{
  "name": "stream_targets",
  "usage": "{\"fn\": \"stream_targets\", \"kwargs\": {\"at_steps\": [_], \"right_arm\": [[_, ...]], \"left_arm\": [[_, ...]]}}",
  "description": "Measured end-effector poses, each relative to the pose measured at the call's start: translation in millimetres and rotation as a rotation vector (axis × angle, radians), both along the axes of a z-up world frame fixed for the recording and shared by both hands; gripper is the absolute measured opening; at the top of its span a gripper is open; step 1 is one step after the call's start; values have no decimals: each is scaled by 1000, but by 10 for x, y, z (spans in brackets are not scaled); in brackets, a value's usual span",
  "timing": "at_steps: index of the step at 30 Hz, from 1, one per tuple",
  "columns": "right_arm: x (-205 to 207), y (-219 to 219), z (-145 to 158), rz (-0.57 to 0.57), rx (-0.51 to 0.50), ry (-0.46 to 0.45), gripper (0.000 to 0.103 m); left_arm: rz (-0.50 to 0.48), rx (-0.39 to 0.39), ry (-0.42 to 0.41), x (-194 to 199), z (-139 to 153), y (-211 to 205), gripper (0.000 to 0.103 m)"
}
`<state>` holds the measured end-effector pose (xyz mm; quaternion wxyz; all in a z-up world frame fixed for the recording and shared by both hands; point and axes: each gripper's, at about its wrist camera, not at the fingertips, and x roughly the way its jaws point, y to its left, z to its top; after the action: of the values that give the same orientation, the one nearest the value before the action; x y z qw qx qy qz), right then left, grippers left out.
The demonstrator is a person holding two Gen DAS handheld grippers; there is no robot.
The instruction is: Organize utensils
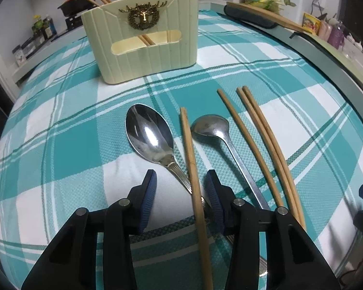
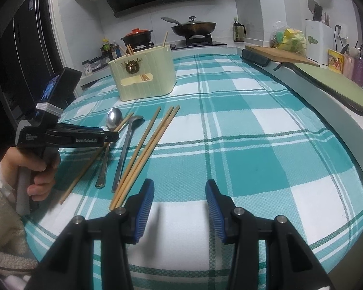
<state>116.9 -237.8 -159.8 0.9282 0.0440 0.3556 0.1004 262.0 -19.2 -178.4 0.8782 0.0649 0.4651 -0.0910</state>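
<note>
A wok, red-lidded pot and cutting board beyond.

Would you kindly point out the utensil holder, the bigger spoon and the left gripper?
utensil holder (image 1: pixel 142 55), left wrist view, front wall.
bigger spoon (image 1: pixel 148 136), left wrist view, bowl.
left gripper (image 1: pixel 181 181), left wrist view, between fingertips.

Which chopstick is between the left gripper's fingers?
The lone chopstick between the two spoons; the other three loose ones lie right of the smaller spoon, outside the left gripper.

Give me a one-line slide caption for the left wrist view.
Left gripper, jaws apart, straddles a chopstick and the large spoon handle before the cream utensil holder.
</note>
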Motion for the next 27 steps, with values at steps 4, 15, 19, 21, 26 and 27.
{"fn": "stream_targets", "kwargs": {"at_steps": [4, 15, 19, 21, 26, 27], "right_arm": [[16, -27, -27, -5, 10, 8, 45], [40, -76, -122, -27, 29, 46, 45], [55, -70, -130, -33, 27, 53, 45], [68, -29, -119, -16, 18, 52, 45], [358, 21, -69, 21, 41, 97, 45], [458, 24, -57, 27, 53, 110, 45]], "left_arm": [[-10, 41, -25, -19, 15, -64, 15], [81, -97, -67, -228, 215, 310, 5], [143, -87, -93, -403, 274, 540, 5], [172, -85, -85, -437, 241, 644, 5], [234, -92, -52, -460, 119, 820, 9], [238, -106, -53, -478, 117, 836, 12]]}}
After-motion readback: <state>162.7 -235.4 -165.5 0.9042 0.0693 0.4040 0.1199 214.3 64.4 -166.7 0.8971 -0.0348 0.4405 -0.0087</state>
